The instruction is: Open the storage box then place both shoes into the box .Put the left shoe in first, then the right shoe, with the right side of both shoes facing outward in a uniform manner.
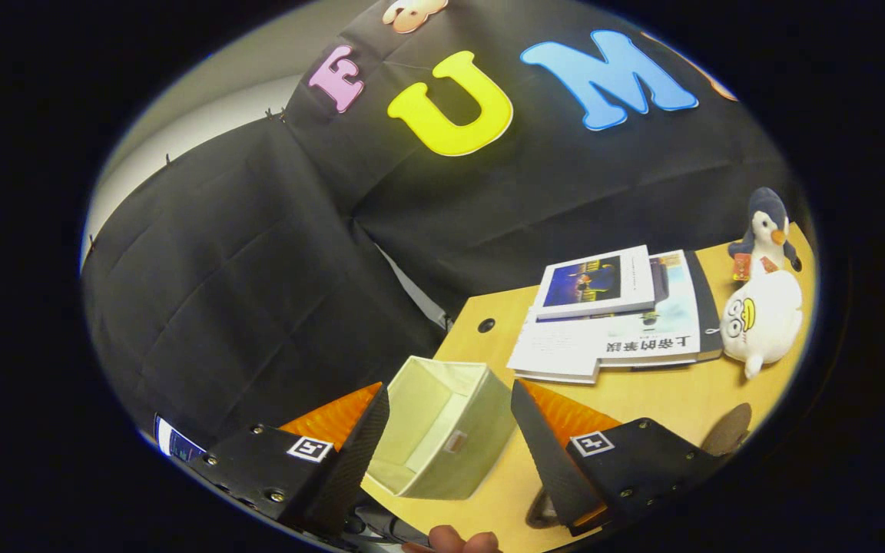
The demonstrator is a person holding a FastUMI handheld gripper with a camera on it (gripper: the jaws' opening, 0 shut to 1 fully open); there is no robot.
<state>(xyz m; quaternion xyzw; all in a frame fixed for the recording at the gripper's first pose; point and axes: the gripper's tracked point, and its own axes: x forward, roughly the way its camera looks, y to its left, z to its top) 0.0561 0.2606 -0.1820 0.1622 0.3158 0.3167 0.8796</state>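
On the wooden desk [642, 395], near its left corner, we see the storage box [442, 426], a pale fabric cube whose top is open and whose inside holds nothing. We take that box as our landmark. Beyond the box and to its right lies a stack of books [615, 319], the top one smaller and set askew on the wider ones beneath. Further right of the box, past the books, a white plush toy [763, 319] lies by the desk's edge, and a grey penguin plush [767, 226] stands just behind it. The gripper [450, 430] hangs above the box with its fingers spread wide, one on either side of it, holding nothing. Below the box, part of a person's fingers [454, 541] shows. We cannot make out the shoes.
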